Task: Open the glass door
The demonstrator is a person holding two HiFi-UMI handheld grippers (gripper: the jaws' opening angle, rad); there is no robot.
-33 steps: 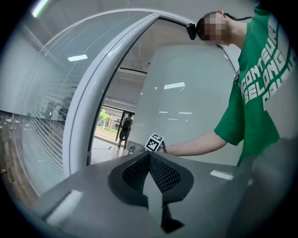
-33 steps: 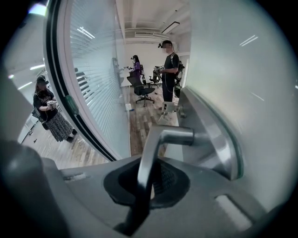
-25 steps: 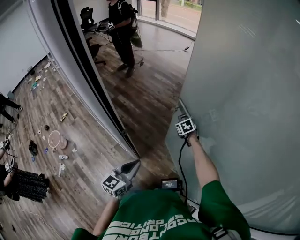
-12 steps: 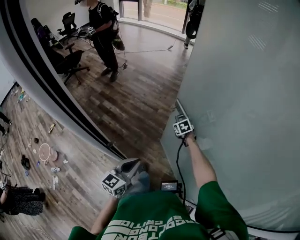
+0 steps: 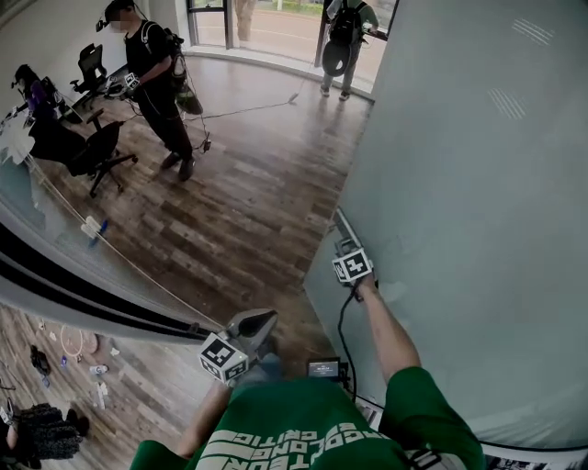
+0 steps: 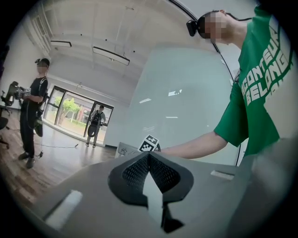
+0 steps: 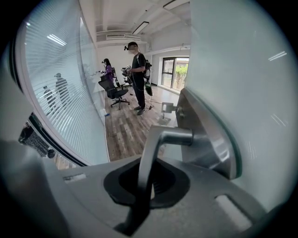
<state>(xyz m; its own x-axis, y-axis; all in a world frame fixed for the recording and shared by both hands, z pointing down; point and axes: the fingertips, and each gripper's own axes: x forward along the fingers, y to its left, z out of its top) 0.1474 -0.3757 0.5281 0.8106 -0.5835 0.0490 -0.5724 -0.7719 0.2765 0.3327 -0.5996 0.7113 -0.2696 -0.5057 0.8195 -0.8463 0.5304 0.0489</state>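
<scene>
Our glass door (image 5: 478, 165) has swung wider since a second ago. The right gripper (image 7: 148, 186) pinches the handle (image 7: 150, 155), and the left gripper (image 6: 150, 174) is pressed together, empty. Next we should keep swinging it open.

An office, by its swivel chairs (image 5: 103, 145), wood-plank floor (image 5: 257, 202), line-frosted glass partition (image 7: 60, 88), frosted glass door (image 5: 478, 184) and glazed entrance (image 5: 262, 18).

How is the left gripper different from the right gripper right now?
The right gripper is shut on the metal door handle; the left gripper is shut on nothing. The right gripper is up at the glass door; the left gripper is away from it, over the wooden floor. Both have closed jaws.
</scene>
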